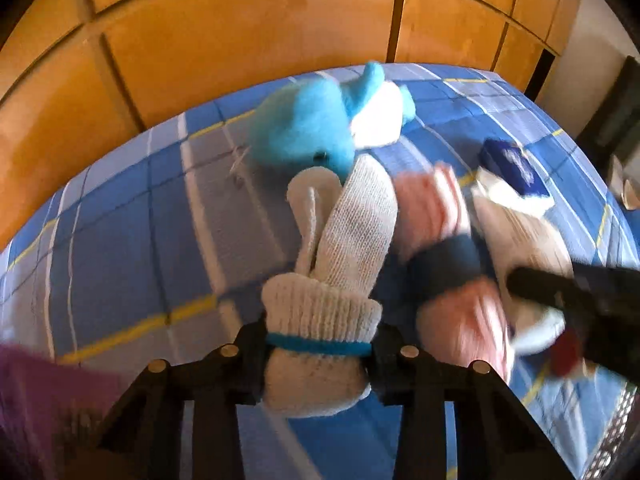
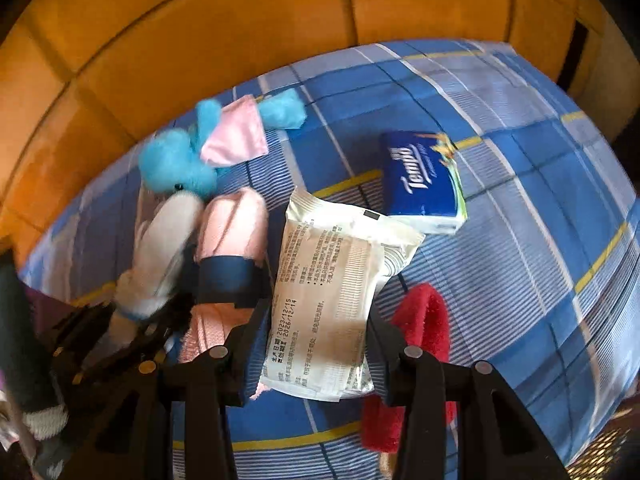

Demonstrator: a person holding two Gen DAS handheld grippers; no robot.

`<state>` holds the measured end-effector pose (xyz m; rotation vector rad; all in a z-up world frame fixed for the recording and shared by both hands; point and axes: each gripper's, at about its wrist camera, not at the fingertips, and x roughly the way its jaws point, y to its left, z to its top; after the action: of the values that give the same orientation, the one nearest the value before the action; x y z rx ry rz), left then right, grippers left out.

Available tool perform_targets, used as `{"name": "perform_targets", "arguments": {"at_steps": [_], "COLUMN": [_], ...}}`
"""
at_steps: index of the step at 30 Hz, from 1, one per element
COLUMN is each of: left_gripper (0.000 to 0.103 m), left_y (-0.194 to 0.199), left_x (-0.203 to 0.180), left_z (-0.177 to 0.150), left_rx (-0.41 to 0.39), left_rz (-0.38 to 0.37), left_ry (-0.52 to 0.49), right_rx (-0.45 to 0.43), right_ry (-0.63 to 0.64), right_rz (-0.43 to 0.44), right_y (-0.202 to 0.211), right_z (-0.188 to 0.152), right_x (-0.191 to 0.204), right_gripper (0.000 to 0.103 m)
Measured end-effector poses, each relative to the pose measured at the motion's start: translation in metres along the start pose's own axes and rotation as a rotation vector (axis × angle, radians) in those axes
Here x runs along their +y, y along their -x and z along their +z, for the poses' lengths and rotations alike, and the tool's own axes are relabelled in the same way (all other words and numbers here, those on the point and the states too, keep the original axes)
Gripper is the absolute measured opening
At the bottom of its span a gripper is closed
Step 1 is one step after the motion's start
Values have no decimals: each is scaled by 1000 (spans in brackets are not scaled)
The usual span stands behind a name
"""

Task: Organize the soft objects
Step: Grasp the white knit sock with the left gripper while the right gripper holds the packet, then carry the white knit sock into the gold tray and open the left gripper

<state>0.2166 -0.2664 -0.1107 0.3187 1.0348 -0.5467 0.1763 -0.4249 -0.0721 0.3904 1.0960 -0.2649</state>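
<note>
Checked blue bedspread [image 2: 500,152] meets orange wooden cupboard doors [image 1: 248,52] behind.

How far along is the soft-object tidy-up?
Early. Nothing looks put away yet. In hand: left tool shut on the white glove; right tool around the wipes pack, grip unclear. Left on the bed: blue plush, pink roll, tissue pack, red cloth.

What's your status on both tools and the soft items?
Left tool clamped on white knit glove bundle. Right tool astride white wipes pack, grip unclear. Pink roll and red cloth crowd alongside.
</note>
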Motion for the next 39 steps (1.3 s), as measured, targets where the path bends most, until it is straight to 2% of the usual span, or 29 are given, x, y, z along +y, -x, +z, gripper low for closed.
{"name": "perform_targets", "arguments": {"at_steps": [4, 8, 11, 14, 19, 31, 35, 39], "left_gripper": [39, 39, 39, 39, 39, 39, 36, 36], "left_y": [15, 33, 42, 50, 56, 57, 58, 77], "left_x": [-2, -12, -17, -15, -19, -18, -15, -17], "left_z": [-29, -61, -80, -97, -117, -118, -104, -81], "left_rx": [-22, -61, -83, -113, -166, -176, -114, -134], "left_rz": [-15, 16, 25, 23, 60, 66, 46, -8], "left_ry": [3, -19, -27, -9, -30, -56, -43, -13], "right_rx": [27, 84, 71, 61, 48, 16, 6, 2], "right_ry": [37, 40, 25, 61, 81, 125, 139, 138], "right_rz": [-26, -79, -75, -104, -123, -155, -162, -161], "right_y": [-9, -24, -25, -29, -35, -38, -35, -32], "right_z": [-2, -5, -8, -13, -21, -35, -36, -39], "right_x": [5, 4, 2, 8, 12, 30, 37, 41], "right_gripper": [46, 54, 54, 55, 56, 56, 56, 56]}}
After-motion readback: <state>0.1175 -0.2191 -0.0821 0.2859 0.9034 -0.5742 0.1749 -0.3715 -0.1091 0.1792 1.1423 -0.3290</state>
